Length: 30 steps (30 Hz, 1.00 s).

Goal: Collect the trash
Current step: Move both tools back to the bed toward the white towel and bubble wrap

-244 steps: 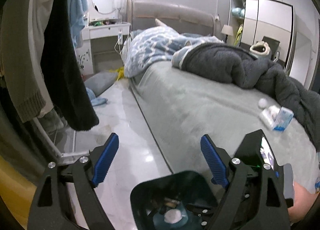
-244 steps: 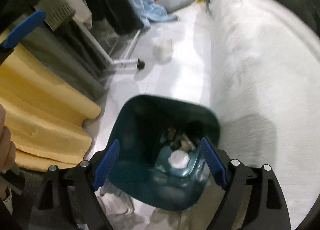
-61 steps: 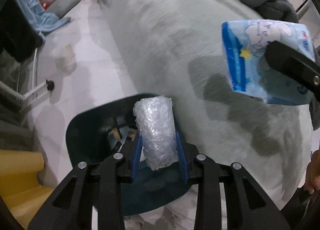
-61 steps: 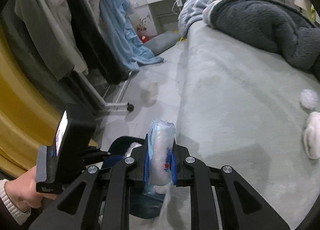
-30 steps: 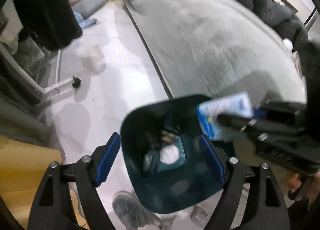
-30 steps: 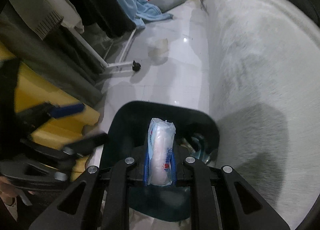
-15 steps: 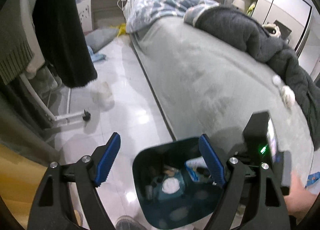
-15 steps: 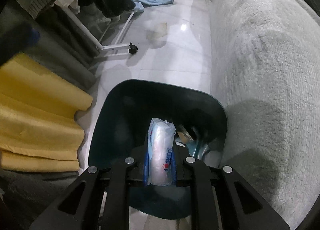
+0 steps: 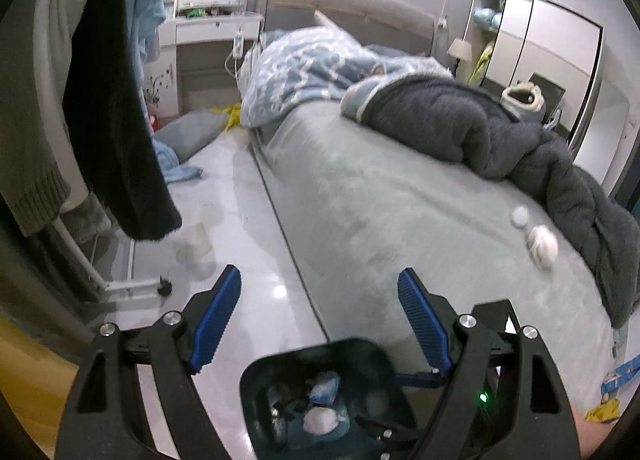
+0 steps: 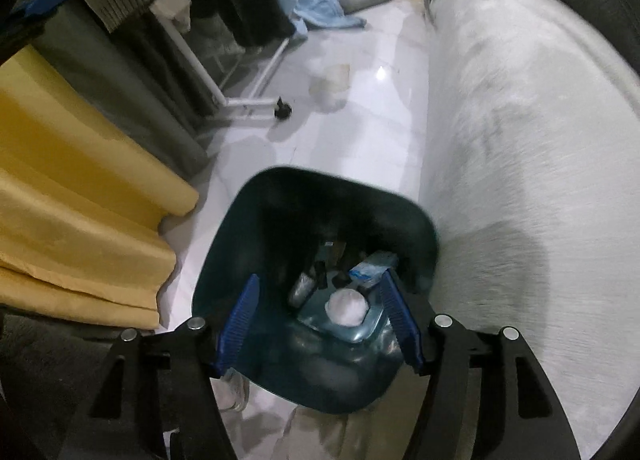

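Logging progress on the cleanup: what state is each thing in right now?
left gripper: open, empty
right gripper: open, empty, above the bin
trash bin: upright on floor, holding trash
blue tissue pack: inside bin
white wads: lying on bed

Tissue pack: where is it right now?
In the right wrist view the tissue pack lies inside the teal bin, at its bed-side wall, just above the white wad, beyond the open right gripper.
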Each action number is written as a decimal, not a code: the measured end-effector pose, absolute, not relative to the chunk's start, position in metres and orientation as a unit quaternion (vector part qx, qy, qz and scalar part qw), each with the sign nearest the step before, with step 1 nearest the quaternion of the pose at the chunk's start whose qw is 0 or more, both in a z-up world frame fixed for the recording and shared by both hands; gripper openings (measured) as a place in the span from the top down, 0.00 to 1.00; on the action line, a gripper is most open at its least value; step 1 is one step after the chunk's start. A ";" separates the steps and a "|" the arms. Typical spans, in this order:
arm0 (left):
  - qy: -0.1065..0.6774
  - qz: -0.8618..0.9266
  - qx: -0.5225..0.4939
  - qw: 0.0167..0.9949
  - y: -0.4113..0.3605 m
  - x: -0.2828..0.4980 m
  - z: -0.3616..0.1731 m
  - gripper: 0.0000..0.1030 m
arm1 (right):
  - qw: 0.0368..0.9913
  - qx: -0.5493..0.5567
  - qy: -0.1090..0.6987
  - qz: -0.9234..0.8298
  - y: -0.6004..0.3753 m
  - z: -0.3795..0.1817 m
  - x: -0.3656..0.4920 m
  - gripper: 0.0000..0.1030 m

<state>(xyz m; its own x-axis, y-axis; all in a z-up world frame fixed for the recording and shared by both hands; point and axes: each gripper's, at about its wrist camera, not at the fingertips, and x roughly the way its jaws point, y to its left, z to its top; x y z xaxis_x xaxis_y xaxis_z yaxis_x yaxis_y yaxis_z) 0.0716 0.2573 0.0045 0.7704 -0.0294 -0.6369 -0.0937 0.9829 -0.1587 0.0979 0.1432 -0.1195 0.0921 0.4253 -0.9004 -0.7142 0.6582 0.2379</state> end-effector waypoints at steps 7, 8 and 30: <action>0.306 0.018 -0.063 0.950 0.228 0.079 0.022 0.14 | 0.759 -0.111 0.494 0.408 0.110 -0.082 0.102 0.34; 0.304 0.016 -0.062 0.951 0.224 0.081 0.023 0.13 | 0.765 -0.109 0.486 0.409 0.104 -0.078 0.103 0.34; 0.268 -0.031 -0.029 0.962 0.123 0.116 0.033 0.05 | 0.876 -0.054 0.390 0.277 -0.055 -0.029 0.167 0.14</action>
